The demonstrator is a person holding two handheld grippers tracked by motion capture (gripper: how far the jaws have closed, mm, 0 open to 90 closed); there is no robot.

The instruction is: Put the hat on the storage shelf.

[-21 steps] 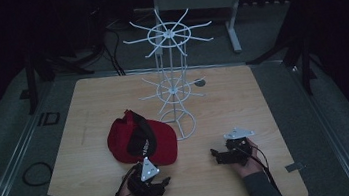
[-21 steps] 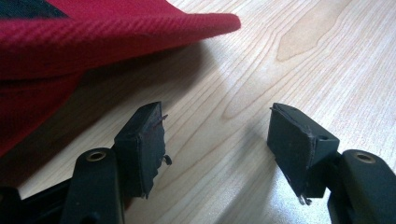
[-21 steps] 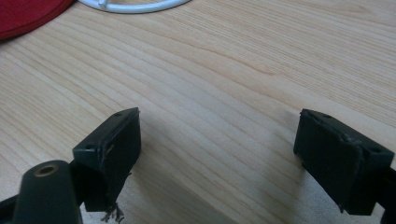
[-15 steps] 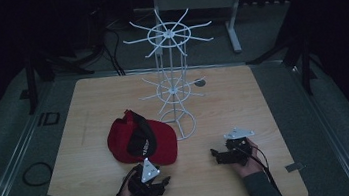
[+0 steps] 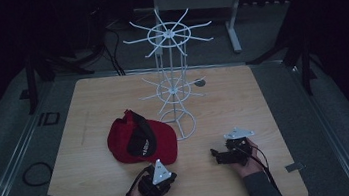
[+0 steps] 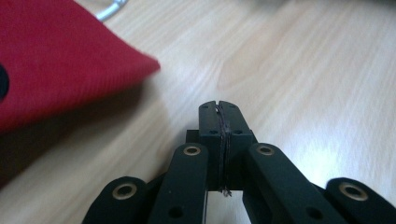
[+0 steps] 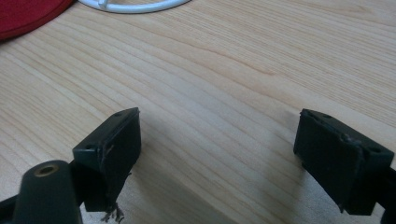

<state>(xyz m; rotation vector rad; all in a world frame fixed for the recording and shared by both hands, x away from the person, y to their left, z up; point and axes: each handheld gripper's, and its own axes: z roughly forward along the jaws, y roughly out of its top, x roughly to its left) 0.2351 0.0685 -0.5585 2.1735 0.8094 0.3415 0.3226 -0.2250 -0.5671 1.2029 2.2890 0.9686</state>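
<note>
A person is resting two grippers on the wooden table, the left gripper pinched closed just beside the red cap and needing to open before sliding under its brim, the right gripper gaping wide, empty.

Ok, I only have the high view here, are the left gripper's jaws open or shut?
Observer: Shut. In the left gripper view the left gripper has its jaws pressed together with nothing between them.
Operator: And the right one?
Observer: The right gripper is open, with bare wooden table between its jaws.
Operator: Is the left one touching the cap?
Observer: No. The red cap lies up and to the left of its tips, with table showing between them.
</note>
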